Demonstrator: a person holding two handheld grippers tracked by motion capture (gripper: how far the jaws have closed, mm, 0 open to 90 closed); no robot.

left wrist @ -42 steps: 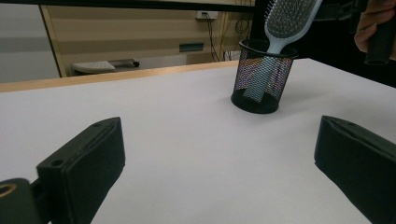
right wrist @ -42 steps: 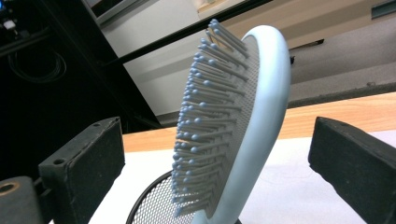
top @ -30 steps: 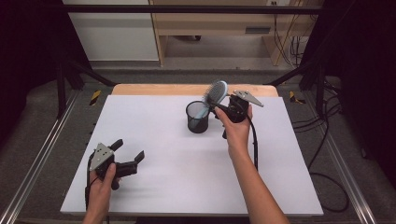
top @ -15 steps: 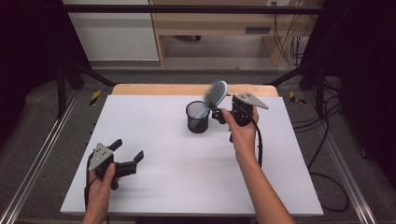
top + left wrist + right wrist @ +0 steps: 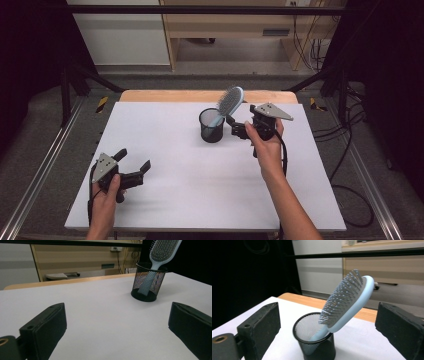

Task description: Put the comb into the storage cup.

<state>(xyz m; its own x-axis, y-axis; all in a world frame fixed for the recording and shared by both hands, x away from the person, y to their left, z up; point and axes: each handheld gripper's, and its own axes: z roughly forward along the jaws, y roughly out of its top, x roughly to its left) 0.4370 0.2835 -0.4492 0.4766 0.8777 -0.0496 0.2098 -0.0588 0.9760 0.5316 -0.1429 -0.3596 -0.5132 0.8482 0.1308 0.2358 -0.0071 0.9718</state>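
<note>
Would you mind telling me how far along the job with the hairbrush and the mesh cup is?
Done, it seems: the hairbrush stands handle-down in the mesh cup, its head leaning over the rim. In hand: nothing; the right gripper sits beside the cup, jaws open and off the brush, just closing slightly with nothing between them. The left gripper is open over the table. Left: probably only drawing the right hand away.

- Light blue hairbrush (image 5: 229, 103), grey bristles, leaning toward one o'clock out of the cup.
- Black mesh cup (image 5: 211, 125), fine wire grid pattern.
- White table (image 5: 200, 185), plain, with a light wood strip at twelve o'clock.
- Black right gripper (image 5: 239, 128), grey plate on top.
- Black left gripper (image 5: 134, 164) at seven o'clock, grey plate too.
</note>
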